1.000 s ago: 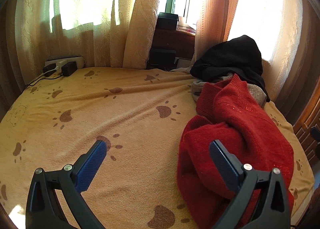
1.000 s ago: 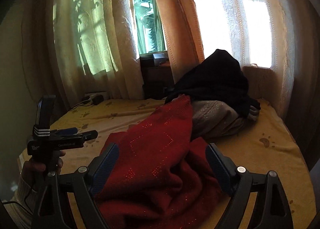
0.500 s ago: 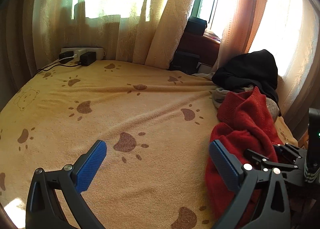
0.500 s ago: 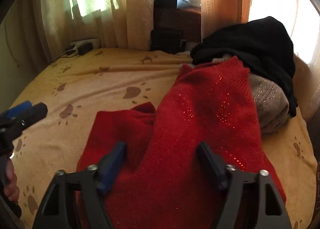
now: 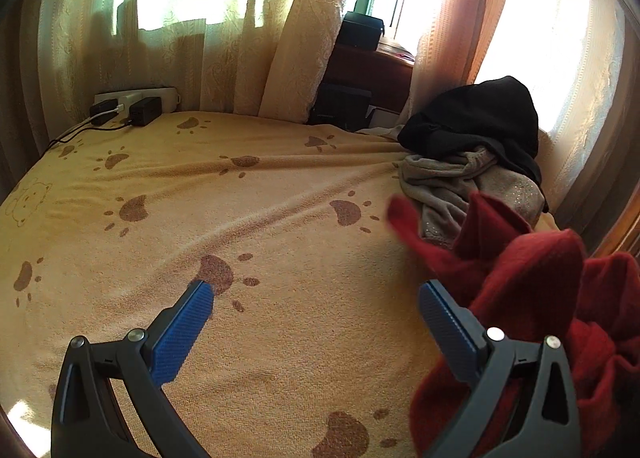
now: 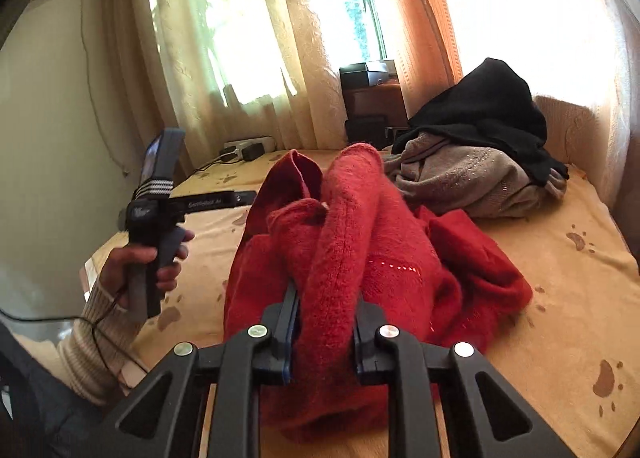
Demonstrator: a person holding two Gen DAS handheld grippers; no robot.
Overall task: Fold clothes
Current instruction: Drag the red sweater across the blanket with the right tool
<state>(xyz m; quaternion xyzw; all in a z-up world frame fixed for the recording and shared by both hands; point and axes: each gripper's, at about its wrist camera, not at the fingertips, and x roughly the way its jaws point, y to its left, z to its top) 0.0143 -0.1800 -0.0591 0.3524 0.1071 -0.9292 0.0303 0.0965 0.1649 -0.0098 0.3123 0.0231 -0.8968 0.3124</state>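
Over the paw-print blanket (image 5: 248, 217), a thick bunch of the red sweater (image 6: 360, 242) is clamped by the right gripper (image 6: 326, 322); the rest lies crumpled. So bulky a bite could slip. Only the left wrist view shows the left gripper (image 5: 316, 298) spread wide, holding nothing.

Sunlit cream curtains (image 5: 224, 29) behind paw-print bedspread (image 5: 248, 217).

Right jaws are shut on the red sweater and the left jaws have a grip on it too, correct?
Not quite. The left gripper is open and holds nothing, as the left wrist view shows. The right gripper is indeed shut on the red sweater.
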